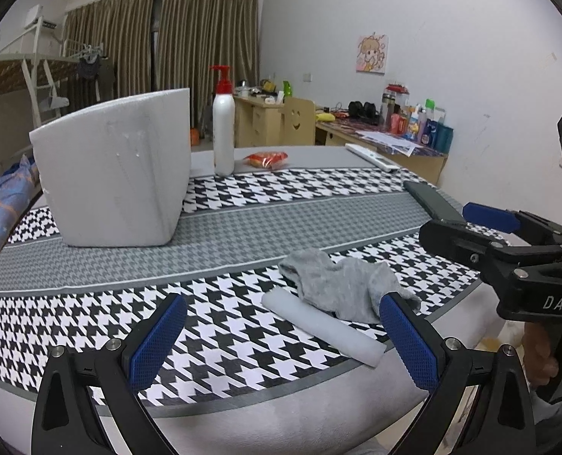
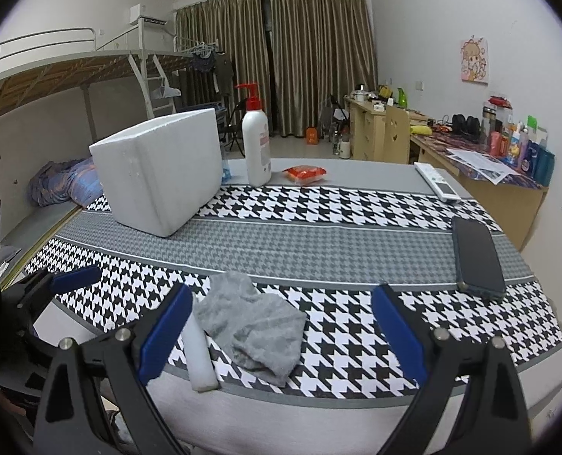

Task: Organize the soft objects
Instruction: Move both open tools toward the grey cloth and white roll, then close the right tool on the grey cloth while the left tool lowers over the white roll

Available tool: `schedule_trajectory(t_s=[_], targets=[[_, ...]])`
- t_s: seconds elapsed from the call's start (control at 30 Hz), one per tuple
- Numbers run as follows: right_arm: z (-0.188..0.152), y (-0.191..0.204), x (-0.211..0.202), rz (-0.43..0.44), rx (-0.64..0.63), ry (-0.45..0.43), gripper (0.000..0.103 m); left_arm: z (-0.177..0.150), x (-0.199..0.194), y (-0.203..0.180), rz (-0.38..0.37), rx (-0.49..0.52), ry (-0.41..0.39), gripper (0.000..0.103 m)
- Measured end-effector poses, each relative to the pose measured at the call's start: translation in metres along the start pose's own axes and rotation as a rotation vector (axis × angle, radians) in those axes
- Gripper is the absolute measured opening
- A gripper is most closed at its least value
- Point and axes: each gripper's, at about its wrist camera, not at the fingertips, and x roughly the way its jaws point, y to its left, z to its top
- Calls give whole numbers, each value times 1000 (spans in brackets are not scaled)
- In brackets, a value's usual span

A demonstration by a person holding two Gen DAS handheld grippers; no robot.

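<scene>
Nothing Gripped Yet: Both Grippers Poised Over the Soft Pile

Evidently the work is at its opening step, the approach. The left gripper (image 1: pixel 281 345) hangs low over the near edge of the table (image 1: pixel 243 227) with its blue pads spread wide and nothing between them. The right gripper (image 2: pixel 281 341) is likewise spread and empty; in the left wrist view it shows at the right, its fingers parted.

The soft things lie together on the houndstooth cloth near the front edge: a crumpled grey cloth (image 2: pixel 252 326), possibly a sock, draped partly over one end of a pale foam roll (image 2: pixel 199 356). The cloth is limp, wrinkled and bunched, so it should fold under any pinch; the roll looks smooth, cylindrical and light.

A white foam box (image 2: pixel 159 174) stands further back on the left, and it seems the likely destination, though that is a guess. The next move probably calls for lowering one gripper onto the cloth's raised bunch and closing, without dragging the roll off the edge. A phone (image 2: pixel 478 258) lies well apart to the right.
</scene>
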Motion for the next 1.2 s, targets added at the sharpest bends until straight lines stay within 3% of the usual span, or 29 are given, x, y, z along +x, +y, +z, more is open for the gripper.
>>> schedule_trajectory(t_s=[0.57, 0.67, 0.77, 0.93, 1.03, 1.1, 1.2], targets=[[-19, -11, 34, 66, -13, 118, 97, -16, 20, -8, 57, -40, 63, 102], [-20, -11, 41, 77, -15, 138, 90, -19, 22, -7, 67, -43, 69, 102], [-24, -11, 51, 98, -9, 174, 75, -19, 24, -6, 73, -48, 70, 102], [-29, -12, 60, 107, -4, 204, 75, -21, 28, -3, 77, -57, 78, 102], [-29, -10, 61, 122, -15, 216, 66, -20, 30, -4, 71, -57, 84, 102], [-30, -8, 61, 145, -20, 219, 51, -19, 31, -7, 64, -51, 87, 102], [-31, -8, 62, 164, -30, 227, 48, -19, 34, -9, 63, -44, 92, 102]])
